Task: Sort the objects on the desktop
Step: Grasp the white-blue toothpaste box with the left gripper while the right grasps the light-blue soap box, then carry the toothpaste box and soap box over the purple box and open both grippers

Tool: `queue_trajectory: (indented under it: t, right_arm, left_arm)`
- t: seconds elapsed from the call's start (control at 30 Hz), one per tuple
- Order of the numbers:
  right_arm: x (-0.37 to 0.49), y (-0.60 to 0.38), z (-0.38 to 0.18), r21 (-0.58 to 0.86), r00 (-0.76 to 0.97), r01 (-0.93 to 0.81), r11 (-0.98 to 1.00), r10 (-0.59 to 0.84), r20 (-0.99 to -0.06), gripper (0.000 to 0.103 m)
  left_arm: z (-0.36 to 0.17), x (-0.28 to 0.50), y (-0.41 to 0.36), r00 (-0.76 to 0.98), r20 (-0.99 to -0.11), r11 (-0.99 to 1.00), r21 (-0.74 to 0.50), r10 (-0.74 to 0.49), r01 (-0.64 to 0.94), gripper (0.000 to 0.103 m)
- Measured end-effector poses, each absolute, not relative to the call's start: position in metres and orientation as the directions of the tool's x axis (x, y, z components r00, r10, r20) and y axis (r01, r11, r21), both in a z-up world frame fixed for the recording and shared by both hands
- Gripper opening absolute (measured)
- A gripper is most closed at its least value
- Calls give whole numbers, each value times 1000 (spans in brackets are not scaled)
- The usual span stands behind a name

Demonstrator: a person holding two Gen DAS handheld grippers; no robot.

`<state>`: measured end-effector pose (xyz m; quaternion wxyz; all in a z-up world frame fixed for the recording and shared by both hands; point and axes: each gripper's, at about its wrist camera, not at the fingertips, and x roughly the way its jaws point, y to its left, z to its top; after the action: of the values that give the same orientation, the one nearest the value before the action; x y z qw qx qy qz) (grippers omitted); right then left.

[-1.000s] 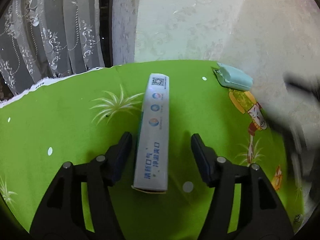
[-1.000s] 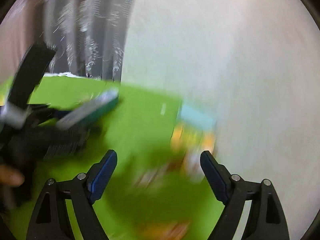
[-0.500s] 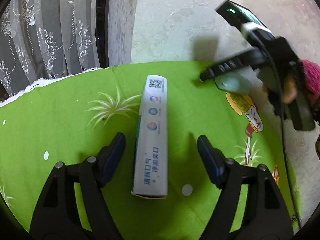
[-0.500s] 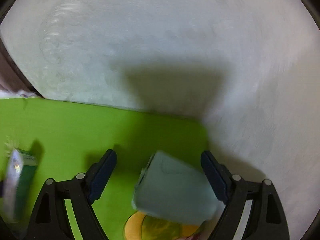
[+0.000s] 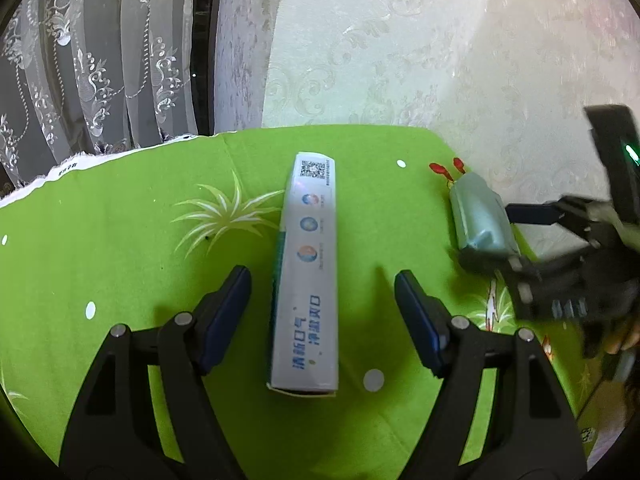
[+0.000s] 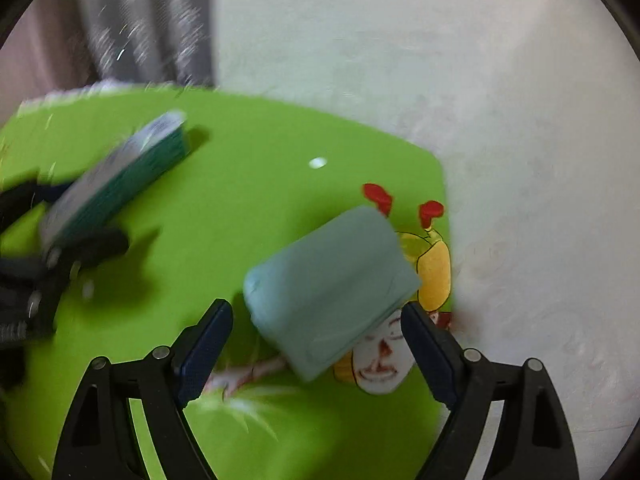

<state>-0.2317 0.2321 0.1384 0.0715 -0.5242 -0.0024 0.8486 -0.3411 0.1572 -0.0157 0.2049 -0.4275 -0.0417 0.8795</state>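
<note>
A long white toothpaste box (image 5: 310,272) lies on the green table cover (image 5: 120,248), between the open fingers of my left gripper (image 5: 322,300) without touching them. A pale teal box (image 6: 330,288) sits near the table's right edge, over a cartoon print. My right gripper (image 6: 316,336) is open around the teal box, with a gap at each finger. The teal box (image 5: 480,216) and the right gripper (image 5: 516,240) also show in the left wrist view. The toothpaste box (image 6: 120,176) shows blurred in the right wrist view.
A pale patterned wall (image 5: 400,60) stands behind the table. Lace curtains (image 5: 80,60) hang at the back left. The table's right edge (image 6: 448,240) is close to the teal box. A cartoon figure (image 6: 380,356) is printed on the cover.
My left gripper opened wider and drew back slightly from the toothpaste box. My right gripper swung in to the teal box, which has shifted and turned.
</note>
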Motion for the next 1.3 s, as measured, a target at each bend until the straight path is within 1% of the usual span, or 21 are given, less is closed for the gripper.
queue_trajectory:
  t: [0.1,0.13,0.17,0.2,0.23,0.3,0.37,0.47,0.5,0.57,0.67,0.7,0.77,0.8,0.83,0.87,0.93,1.03,1.17,1.23,1.3]
  right_arm:
    - [-241,249,129,80,-448,-280,-957,56,-892,88]
    - [-239,248,129,90,-474,-318,-944,76,-877,87]
    - [-238,245,128,76,-472,-332,-940,96,-877,85]
    - [-236,238,128,37,-474,-339,-940,137,-870,78]
    - [-233,230,128,5,-487,-334,-942,168,-857,76]
    - [-222,218,129,-5,-524,-298,-954,168,-835,63]
    - [-201,206,131,-5,-529,-264,-965,149,-836,60]
    - [-167,193,134,21,-531,-214,-977,98,-842,60]
    - [-162,184,144,11,-531,-201,-979,100,-842,60]
    - [-138,173,141,1,-538,-163,-987,88,-838,60]
    - [-118,170,139,29,-565,-146,-989,59,-823,60]
    - [-111,167,133,31,-576,-146,-989,60,-815,60]
    - [-102,160,128,17,-598,-171,-985,90,-797,60]
    - [-104,161,125,7,-609,-180,-984,106,-786,60]
    - [-102,159,124,-1,-613,-187,-982,118,-781,60]
    - [-102,158,124,-3,-612,-191,-982,122,-781,60]
    - [-102,158,123,-1,-612,-196,-981,123,-781,60]
    - [-104,161,122,-1,-611,-191,-982,120,-782,61]
    - [-118,170,113,1,-609,-195,-981,121,-784,67]
    - [-118,173,114,1,-604,-206,-979,126,-787,72]
    - [-118,177,113,6,-595,-230,-973,135,-792,84]
  left_arm:
    - [-16,-344,151,-563,-716,-909,-284,412,-304,76]
    - [-16,-344,149,-564,-712,-907,-293,418,-303,76]
    - [-16,-344,148,-564,-709,-904,-303,425,-300,76]
    - [-17,-345,146,-563,-707,-903,-309,429,-299,76]
    - [-16,-344,146,-564,-703,-901,-314,432,-299,76]
    - [-17,-346,142,-561,-701,-897,-323,441,-302,76]
    - [-17,-347,138,-558,-694,-890,-342,455,-302,76]
    - [-17,-348,135,-560,-688,-887,-355,462,-296,76]
    - [-17,-348,137,-563,-691,-891,-346,453,-293,76]
    - [-16,-349,141,-569,-705,-906,-312,423,-287,76]
    - [-17,-355,158,-585,-753,-949,-181,303,-258,76]
    - [-19,-357,167,-590,-772,-964,-109,235,-241,77]
    - [-21,-359,183,-601,-791,-977,19,117,-214,86]
    - [-21,-360,187,-610,-789,-980,56,75,-192,98]
    - [-22,-363,188,-609,-792,-982,74,49,-176,103]
    - [-23,-366,188,-600,-799,-984,65,49,-167,103]
    - [-28,-376,182,-560,-821,-986,-18,110,-167,103]
    - [-26,-377,183,-564,-820,-986,-6,102,-169,103]
    - [-26,-378,187,-558,-824,-986,-5,97,-164,103]
    - [-26,-376,188,-559,-824,-987,-5,95,-161,103]
    - [-27,-377,191,-559,-824,-988,-6,94,-157,103]
